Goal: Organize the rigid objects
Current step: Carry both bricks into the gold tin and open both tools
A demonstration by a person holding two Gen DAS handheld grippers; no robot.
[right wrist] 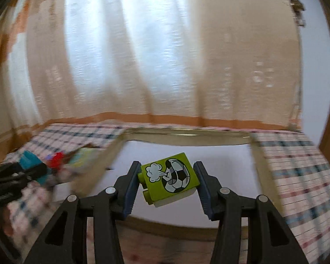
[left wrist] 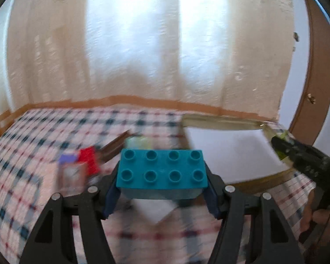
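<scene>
My left gripper [left wrist: 162, 187] is shut on a teal eight-stud brick [left wrist: 162, 171], held studs up above the checked cloth. My right gripper [right wrist: 168, 182] is shut on a lime-green brick [right wrist: 170, 176] with a football picture on its face, tilted between the pads. That brick hangs over the white floor of a shallow clear tray [right wrist: 209, 151]. In the left wrist view the same tray [left wrist: 222, 123] lies to the right, with the right gripper [left wrist: 297, 154] over its right edge. In the right wrist view the left gripper [right wrist: 17, 176] with the teal brick [right wrist: 30, 160] shows blurred at far left.
A blurred pile of loose bricks lies left of the tray: a red one [left wrist: 89, 158], a purple-topped one [left wrist: 68, 160], a pale green one [left wrist: 138, 142] and a brown strip [left wrist: 114, 143]. A white paper [left wrist: 156, 211] lies below the left gripper. Curtains hang behind the checked tablecloth [left wrist: 44, 132].
</scene>
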